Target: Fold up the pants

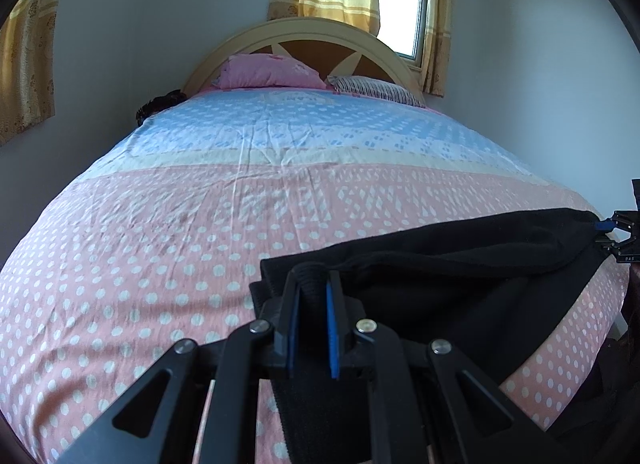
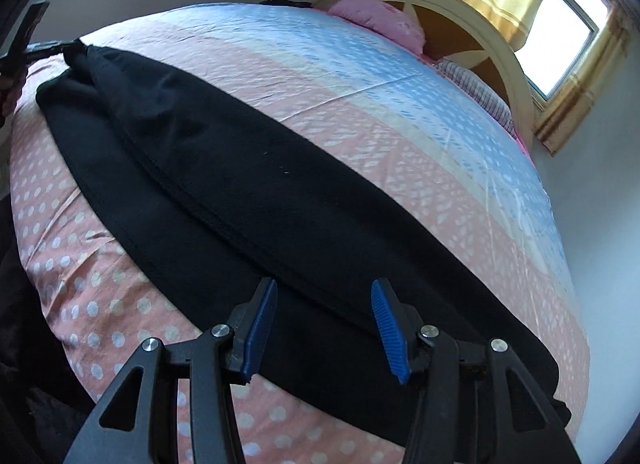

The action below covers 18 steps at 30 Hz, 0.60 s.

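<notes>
The left gripper (image 1: 314, 284) pinches the black pants' (image 2: 248, 184) ribbed end on the bedsheet (image 1: 160, 224), while the right gripper (image 2: 324, 304) hovers spread-jawed (gripping nothing) over their other end.

My right claw (image 2: 324, 324) hangs with its blue pads spread apart over the black pants (image 2: 224, 168), which lie lengthwise across the polka-dot bed sheet (image 2: 400, 112). Another claw (image 2: 60, 46) pinches their far end.

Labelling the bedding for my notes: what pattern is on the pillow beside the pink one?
The pillow has thin dark stripes on white, clearest in the left wrist view.
</notes>
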Tool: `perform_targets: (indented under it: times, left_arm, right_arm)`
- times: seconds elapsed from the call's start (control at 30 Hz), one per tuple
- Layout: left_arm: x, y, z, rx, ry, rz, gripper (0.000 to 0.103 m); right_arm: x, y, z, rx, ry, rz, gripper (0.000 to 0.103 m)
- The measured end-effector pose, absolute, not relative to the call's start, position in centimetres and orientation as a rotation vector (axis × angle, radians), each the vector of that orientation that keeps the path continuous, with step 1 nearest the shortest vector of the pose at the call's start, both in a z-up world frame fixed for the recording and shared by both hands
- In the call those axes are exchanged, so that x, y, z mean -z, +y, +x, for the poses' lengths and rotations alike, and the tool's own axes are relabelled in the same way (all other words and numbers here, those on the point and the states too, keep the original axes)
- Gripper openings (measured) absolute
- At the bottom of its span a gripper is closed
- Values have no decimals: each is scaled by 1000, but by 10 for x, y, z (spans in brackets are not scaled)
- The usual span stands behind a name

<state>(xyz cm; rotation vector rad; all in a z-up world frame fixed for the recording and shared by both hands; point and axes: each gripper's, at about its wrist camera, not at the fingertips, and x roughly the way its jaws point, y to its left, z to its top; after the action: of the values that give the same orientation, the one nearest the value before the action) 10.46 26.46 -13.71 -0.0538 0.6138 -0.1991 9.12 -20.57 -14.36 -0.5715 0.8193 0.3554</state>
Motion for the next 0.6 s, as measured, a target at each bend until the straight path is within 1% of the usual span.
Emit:
perform_targets:
  times: [0.1,0.13,0.17,0.2,0.23,0.3,0.47,0.6]
  left_arm:
    - [135,263,107,195,614,-47,12]
    - [135,263,107,193,614,-43,12]
    - [134,263,108,193,613,-40,12]
    - [133,262,109,192,613,-37,12]
    - [132,261,110,192,613,-33,12]
    - [129,262,110,196,605,-33,12]
    - [114,265,101,233,566,-38,12]
    - [111,268,87,272,556,-53,12]
  right_arm:
    - [153,-191,90,-382,795,-655,51]
    - [152,-189,91,-377,787,-661,47]
    - [150,-189,94,-378,796,-639,39]
    - [148,-189,98,-377,807,-613,16]
    - [144,-191,101,-366,800,-595,6]
    - [134,-192,100,-379,777,-580,3]
    - [113,-201,77,-403,742,-555,3]
    - [130,-205,65,-404,786,-560,3]
